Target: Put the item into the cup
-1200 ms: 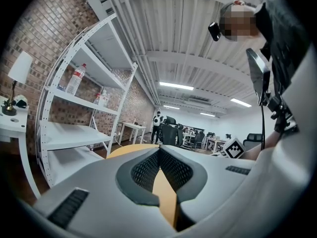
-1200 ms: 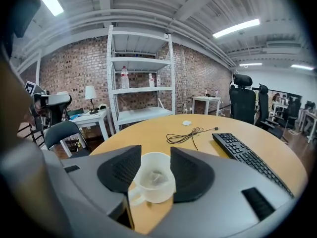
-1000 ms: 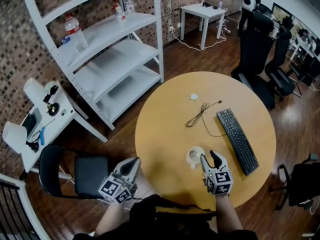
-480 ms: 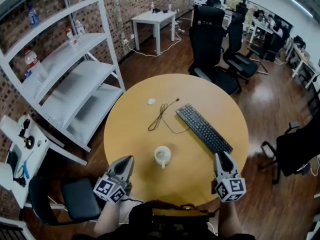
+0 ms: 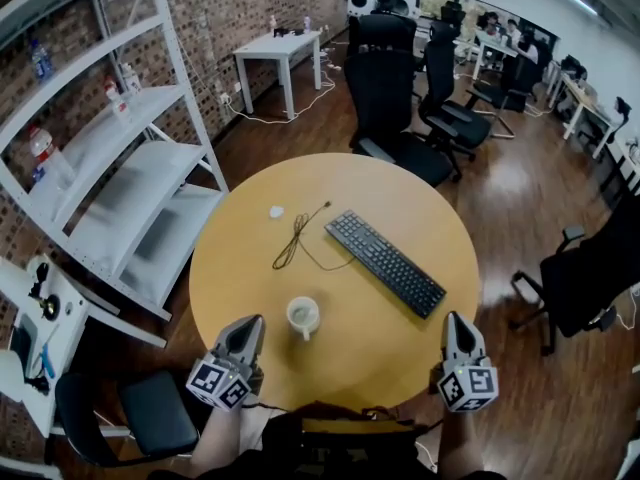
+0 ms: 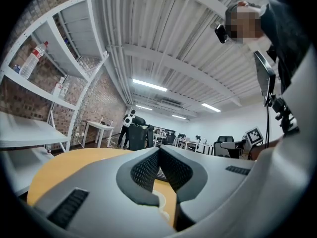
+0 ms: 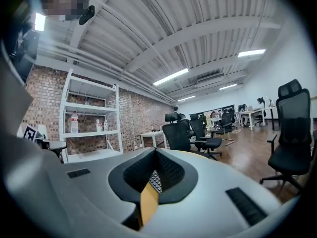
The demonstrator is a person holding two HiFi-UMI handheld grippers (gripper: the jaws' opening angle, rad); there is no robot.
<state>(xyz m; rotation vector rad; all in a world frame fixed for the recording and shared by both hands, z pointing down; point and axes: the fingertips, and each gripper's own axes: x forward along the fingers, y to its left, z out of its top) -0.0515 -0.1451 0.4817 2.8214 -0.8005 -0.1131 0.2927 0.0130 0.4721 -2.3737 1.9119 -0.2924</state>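
Observation:
A white cup (image 5: 303,317) stands upright on the round wooden table (image 5: 430,218), near its front edge; what is inside it is too small to tell. A small white item (image 5: 276,211) lies on the far left of the tabletop. My left gripper (image 5: 250,326) hovers at the table's front left edge, left of the cup and apart from it, shut with nothing between its jaws (image 6: 158,150). My right gripper (image 5: 455,320) sits at the front right edge, well away from the cup, shut and empty (image 7: 155,150).
A black keyboard (image 5: 385,261) lies diagonally at the table's middle right, with a thin black cable (image 5: 297,238) to its left. White shelving (image 5: 110,198) stands on the left. Black office chairs (image 5: 400,98) stand behind the table, another (image 5: 585,278) to the right.
My right gripper was open right beside the cup; it has pulled back to the table's front right edge and shut. The left gripper stayed put. The head view swung.

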